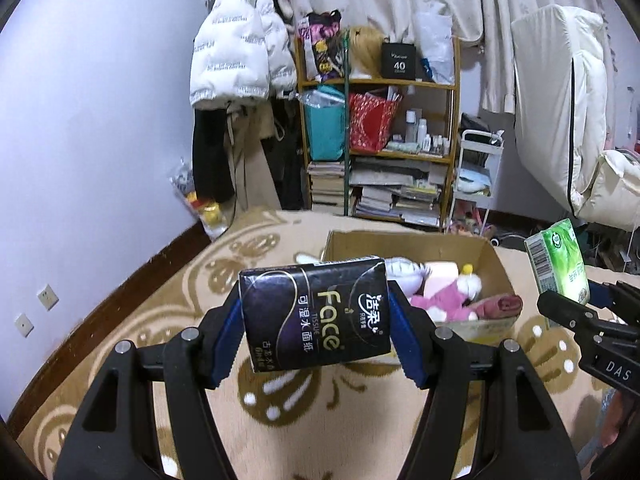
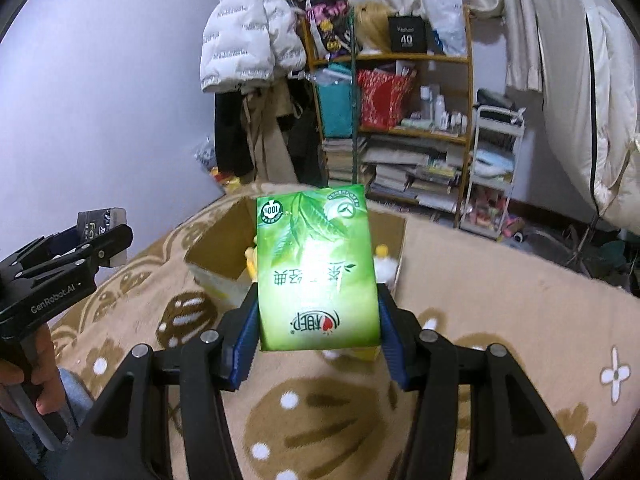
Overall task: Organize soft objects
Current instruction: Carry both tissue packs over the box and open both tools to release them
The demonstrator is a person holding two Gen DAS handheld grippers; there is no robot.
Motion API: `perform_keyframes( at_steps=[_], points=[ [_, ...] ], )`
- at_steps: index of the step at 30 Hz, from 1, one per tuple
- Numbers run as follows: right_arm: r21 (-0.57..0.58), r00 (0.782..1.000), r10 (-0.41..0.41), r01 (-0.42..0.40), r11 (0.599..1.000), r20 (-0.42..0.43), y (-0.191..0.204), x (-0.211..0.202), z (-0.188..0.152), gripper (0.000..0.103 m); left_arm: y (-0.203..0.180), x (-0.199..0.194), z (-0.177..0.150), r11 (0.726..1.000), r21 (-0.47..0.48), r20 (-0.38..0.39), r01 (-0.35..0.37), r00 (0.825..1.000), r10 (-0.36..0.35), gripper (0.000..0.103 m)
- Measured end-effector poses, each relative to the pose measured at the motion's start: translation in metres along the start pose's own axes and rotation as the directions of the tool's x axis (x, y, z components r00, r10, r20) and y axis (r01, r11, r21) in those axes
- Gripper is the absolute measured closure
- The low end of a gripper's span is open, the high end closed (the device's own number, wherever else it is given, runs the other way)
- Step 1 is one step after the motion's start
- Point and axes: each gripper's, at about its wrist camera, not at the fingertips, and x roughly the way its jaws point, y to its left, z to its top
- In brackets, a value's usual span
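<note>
My left gripper (image 1: 316, 320) is shut on a black "Face" tissue pack (image 1: 316, 312) and holds it above the patterned bedspread, just in front of an open cardboard box (image 1: 496, 264). The box holds several plush toys (image 1: 444, 292) and a pink block. My right gripper (image 2: 318, 312) is shut on a green tissue pack (image 2: 316, 268), held upright above the box (image 2: 216, 248). The green pack also shows at the right of the left wrist view (image 1: 560, 264). The left gripper and black pack show at the left of the right wrist view (image 2: 96, 236).
The beige bedspread (image 2: 500, 300) with brown flower pattern lies under both grippers. Behind it stand a cluttered wooden shelf (image 1: 380, 92), a white trolley (image 1: 476, 176), hanging coats (image 1: 240, 52) and a folded white mattress (image 1: 560, 112). A blue wall (image 1: 100, 120) is at left.
</note>
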Motion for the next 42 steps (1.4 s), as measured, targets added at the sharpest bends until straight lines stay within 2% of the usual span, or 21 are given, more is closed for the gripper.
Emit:
perform_keyframes(
  at_steps=[6, 15, 18, 27, 35, 40, 42],
  points=[
    [-0.014, 0.999, -0.014, 0.014, 1.0, 0.03, -0.003, 0.004, 0.011, 0.047, -0.003, 0.007, 0.009, 1.0, 0.015, 0.042, 0.006, 0.999, -0.006, 0.038],
    [-0.016, 0.999, -0.009, 0.009, 1.0, 0.042, -0.01, 0.026, 0.026, 0.047, -0.013, 0.033, 0.024, 0.999, 0.041, 0.063, 0.007, 0.998, -0.01, 0.038],
    [-0.012, 0.999, -0.01, 0.01, 1.0, 0.045, -0.012, 0.035, 0.029, 0.047, -0.012, 0.046, 0.027, 1.0, 0.029, 0.044, 0.001, 0.999, -0.002, 0.038],
    [0.017, 1.0, 0.002, -0.002, 1.0, 0.022, -0.026, 0.069, 0.033, 0.047, -0.014, 0.078, 0.026, 0.998, 0.027, -0.011, 0.055, 0.998, -0.055, 0.038],
    [0.018, 1.0, 0.017, -0.017, 1.0, -0.021, -0.031, 0.093, 0.027, 0.046, -0.026, 0.101, 0.017, 0.994, 0.068, -0.081, 0.088, 0.993, -0.082, 0.037],
    [0.041, 0.998, 0.034, -0.031, 0.999, -0.058, -0.035, 0.103, 0.024, 0.046, -0.03, 0.107, 0.012, 0.994, 0.068, -0.099, 0.083, 0.992, -0.077, 0.037],
    [0.051, 0.997, 0.043, -0.04, 0.998, -0.056, -0.036, 0.102, 0.024, 0.045, -0.029, 0.11, 0.011, 0.995, 0.058, -0.109, 0.08, 0.991, -0.073, 0.034]
  ],
)
